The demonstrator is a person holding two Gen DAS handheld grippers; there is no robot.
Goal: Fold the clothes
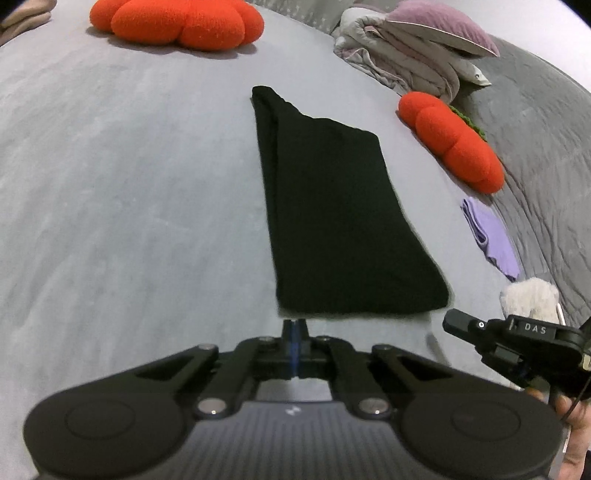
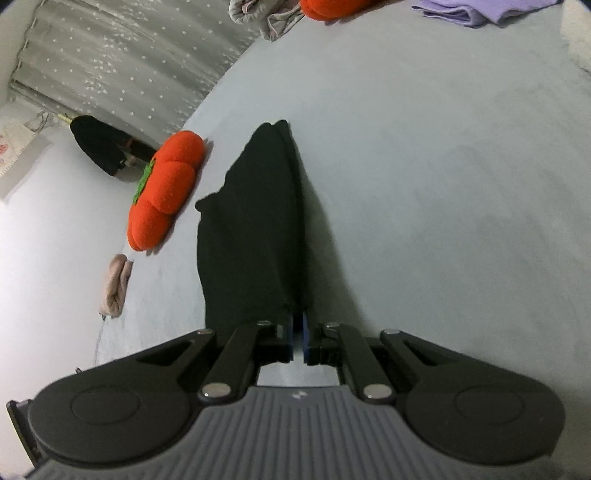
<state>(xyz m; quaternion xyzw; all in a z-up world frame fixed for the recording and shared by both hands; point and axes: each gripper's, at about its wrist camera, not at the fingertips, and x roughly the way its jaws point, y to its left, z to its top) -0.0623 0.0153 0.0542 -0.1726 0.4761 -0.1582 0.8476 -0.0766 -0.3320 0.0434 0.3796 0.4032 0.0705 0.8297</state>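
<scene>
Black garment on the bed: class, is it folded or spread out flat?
Folded. The black garment lies as a narrow strip on the grey bed, with doubled layers showing at its far end.

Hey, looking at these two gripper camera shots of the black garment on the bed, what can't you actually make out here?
- Left wrist view: whether the left gripper pinches the black garment; its near edge is blurred.
- Right wrist view: the garment's near end, hidden behind the right gripper.
- Left wrist view: the person's hand, cut off by the edge.
- Right wrist view: the purple cloth, cut off at the top.
</scene>
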